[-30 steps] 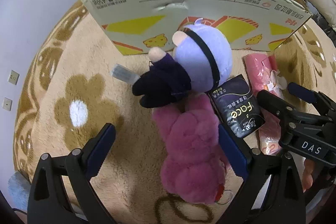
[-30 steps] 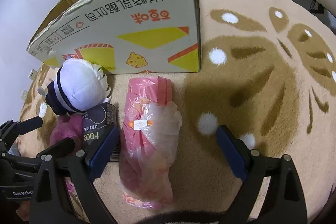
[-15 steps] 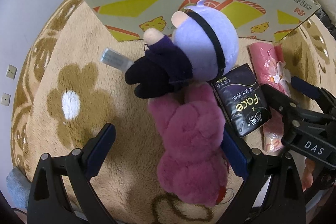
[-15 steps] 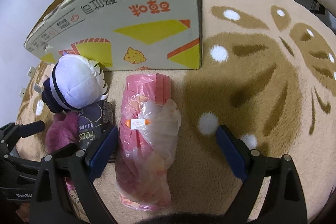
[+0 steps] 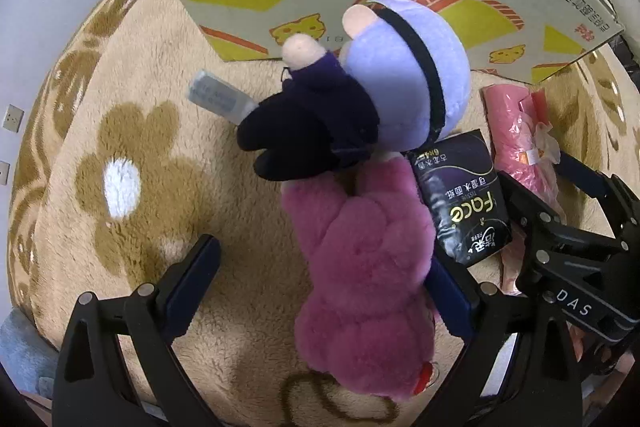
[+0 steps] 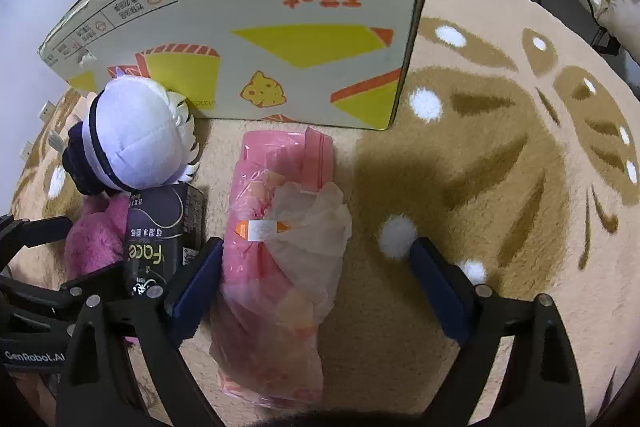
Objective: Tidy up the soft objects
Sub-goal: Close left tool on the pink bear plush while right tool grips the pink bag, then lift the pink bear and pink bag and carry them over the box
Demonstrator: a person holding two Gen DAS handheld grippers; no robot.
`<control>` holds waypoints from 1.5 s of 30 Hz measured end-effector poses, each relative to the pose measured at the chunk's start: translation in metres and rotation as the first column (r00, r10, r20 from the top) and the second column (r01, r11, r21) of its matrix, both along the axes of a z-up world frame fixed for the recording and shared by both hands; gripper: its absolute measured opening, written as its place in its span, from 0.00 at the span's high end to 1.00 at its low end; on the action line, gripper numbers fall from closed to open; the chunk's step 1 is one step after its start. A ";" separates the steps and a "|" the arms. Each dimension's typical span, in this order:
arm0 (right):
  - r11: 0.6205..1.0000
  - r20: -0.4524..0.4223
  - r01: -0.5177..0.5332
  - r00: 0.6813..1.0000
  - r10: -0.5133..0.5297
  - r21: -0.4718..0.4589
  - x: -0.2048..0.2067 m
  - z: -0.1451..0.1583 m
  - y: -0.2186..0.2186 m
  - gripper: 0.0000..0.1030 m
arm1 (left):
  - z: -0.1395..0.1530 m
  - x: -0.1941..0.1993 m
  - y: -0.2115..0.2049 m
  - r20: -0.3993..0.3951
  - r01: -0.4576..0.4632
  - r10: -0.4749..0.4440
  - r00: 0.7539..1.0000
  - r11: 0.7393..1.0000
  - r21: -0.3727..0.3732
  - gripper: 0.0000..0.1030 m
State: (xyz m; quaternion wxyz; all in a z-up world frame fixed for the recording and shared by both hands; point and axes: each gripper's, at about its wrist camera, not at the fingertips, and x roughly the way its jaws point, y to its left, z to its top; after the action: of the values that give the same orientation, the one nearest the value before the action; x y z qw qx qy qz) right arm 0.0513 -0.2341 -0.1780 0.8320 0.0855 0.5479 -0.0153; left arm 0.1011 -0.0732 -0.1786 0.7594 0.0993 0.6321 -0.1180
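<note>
The left gripper (image 5: 320, 291) is wide open, its blue pads set either side of the pink plush toy (image 5: 368, 267) that lies lengthwise on the rug (image 5: 132, 131); the right pad sits just beside the toy's flank, while the left pad is well clear of it. The right gripper (image 6: 316, 283) is open too, straddling the near half of the pink bag (image 6: 280, 239), a soft bundle wrapped in clear plastic with a small white and orange label on top; its left pad is just beside the bag and its right pad rests over bare rug near a white spot.

Between the pink plush toy and the pink bag lies a black tissue pack (image 5: 460, 203) with gold lettering, touching the toy's side. Beyond the far end of the pink toy sits a doll (image 5: 384, 95) with a round pale purple head, a black band across it and dark clothes; it overlaps the pink toy and the far edge of the tissue pack. To the doll's left, a small grey flat object (image 5: 218, 97) lies on the rug, partly under the doll.

Farthest away stands a large cardboard box (image 6: 260, 27) with yellow and orange print, its side wall close behind the doll's head and the far end of the pink bag
</note>
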 end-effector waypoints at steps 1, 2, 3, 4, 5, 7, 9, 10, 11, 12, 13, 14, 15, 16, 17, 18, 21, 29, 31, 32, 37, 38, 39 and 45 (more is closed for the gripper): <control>1.000 -0.001 -0.002 1.000 0.002 -0.006 0.001 -0.002 0.004 0.10 | 0.000 0.000 0.000 0.000 0.000 0.000 1.000 1.000 0.001 0.06; 1.000 -0.002 -0.002 1.000 0.002 -0.009 0.000 -0.003 0.006 0.12 | -0.002 0.000 0.001 0.000 0.000 0.000 1.000 1.000 0.003 0.06; 1.000 -0.004 0.001 1.000 -0.001 -0.015 0.001 -0.003 0.008 0.14 | -0.002 0.001 0.001 0.000 -0.003 0.003 1.000 1.000 0.003 0.07; 1.000 -0.005 0.003 1.000 -0.003 -0.019 0.000 -0.004 0.008 0.17 | -0.002 0.001 0.001 -0.001 -0.004 0.004 1.000 1.000 0.001 0.07; 1.000 -0.007 0.004 1.000 -0.005 -0.027 0.000 -0.004 0.010 0.18 | -0.002 0.000 0.002 -0.003 -0.005 0.005 1.000 1.000 -0.003 0.08; 0.999 -0.009 0.006 1.000 -0.006 -0.038 0.000 -0.004 0.013 0.24 | -0.001 -0.002 0.007 -0.012 -0.006 0.006 1.000 1.000 -0.019 0.12; 0.999 -0.009 0.008 1.000 -0.008 -0.048 0.000 -0.005 0.016 0.30 | 0.000 -0.003 0.009 -0.022 -0.006 0.005 1.000 0.999 -0.038 0.19; 0.999 -0.008 0.010 1.000 -0.011 -0.050 -0.001 -0.005 0.015 0.35 | 0.000 -0.005 0.010 -0.025 -0.004 0.003 1.000 0.999 -0.046 0.21; 0.999 -0.005 0.015 1.000 -0.016 -0.051 -0.001 -0.005 0.016 0.39 | 0.000 -0.007 0.012 -0.031 -0.001 -0.001 1.000 0.998 -0.058 0.27; 0.998 -0.003 0.019 1.000 -0.020 -0.052 -0.001 -0.004 0.018 0.49 | 0.001 -0.007 0.013 -0.037 0.000 -0.003 0.999 0.998 -0.070 0.31; 0.998 -0.001 0.021 1.000 -0.021 -0.051 -0.002 -0.004 0.015 0.53 | 0.002 -0.008 0.014 -0.039 0.002 -0.005 0.999 0.997 -0.079 0.33; 0.999 0.003 0.022 1.000 -0.022 -0.047 -0.002 -0.003 0.014 0.53 | 0.003 -0.009 0.013 -0.041 0.006 -0.009 0.999 0.996 -0.086 0.39; 0.999 0.007 0.025 1.000 -0.024 -0.043 -0.001 -0.002 0.014 0.54 | 0.003 -0.010 0.013 -0.042 0.012 -0.016 0.999 0.995 -0.094 0.44; 0.999 0.008 0.027 1.000 -0.027 -0.040 -0.002 -0.001 0.015 0.54 | 0.004 -0.012 0.013 -0.041 0.020 -0.024 0.999 0.995 -0.101 0.47; 0.999 0.008 0.028 1.000 -0.028 -0.037 -0.002 -0.001 0.016 0.54 | 0.005 -0.016 0.011 -0.039 0.028 -0.032 0.999 0.994 -0.106 0.54; 0.999 0.008 0.029 1.000 -0.029 -0.034 -0.001 -0.002 0.018 0.54 | 0.006 -0.018 0.010 -0.038 0.036 -0.040 0.998 0.994 -0.108 0.55; 0.999 0.011 0.030 0.999 -0.030 -0.027 -0.002 0.000 0.016 0.55 | 0.009 -0.022 0.006 -0.023 0.041 -0.043 0.999 0.994 -0.098 0.57; 0.999 0.025 0.037 0.999 -0.038 0.040 -0.011 0.014 -0.014 0.62 | 0.026 -0.027 0.010 0.014 0.012 -0.011 1.000 0.997 -0.082 0.58; 0.998 0.029 0.027 0.999 -0.028 0.053 -0.012 0.017 -0.013 0.76 | 0.030 -0.028 0.013 0.020 0.001 0.001 1.000 0.996 -0.089 0.58; 0.998 0.033 0.018 0.999 -0.020 0.056 -0.013 0.018 -0.012 0.77 | 0.031 -0.028 0.015 0.024 -0.003 0.005 1.000 0.996 -0.087 0.58; 0.997 0.040 -0.014 0.999 0.011 0.071 -0.015 0.025 -0.005 0.82 | 0.042 -0.028 0.025 0.045 -0.028 0.031 0.998 0.996 -0.080 0.59; 0.997 0.042 -0.015 0.999 0.012 0.073 -0.015 0.026 -0.004 0.83 | 0.044 -0.028 0.027 0.050 -0.030 0.034 0.998 0.996 -0.078 0.59; 0.997 0.046 -0.016 0.999 0.013 0.073 -0.016 0.028 -0.005 0.83 | 0.046 -0.028 0.028 0.057 -0.033 0.038 0.998 0.996 -0.077 0.59; 0.998 0.102 -0.034 0.994 0.027 0.062 -0.027 0.050 -0.004 0.83 | 0.078 -0.033 0.033 0.194 -0.045 0.052 0.980 0.998 -0.041 0.59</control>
State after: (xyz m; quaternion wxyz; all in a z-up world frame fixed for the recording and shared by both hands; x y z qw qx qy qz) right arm 0.0246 -0.2385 -0.1283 0.8557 0.1041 0.5065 0.0192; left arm 0.0681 -0.0398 -0.1009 0.8221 0.0811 0.5545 -0.1006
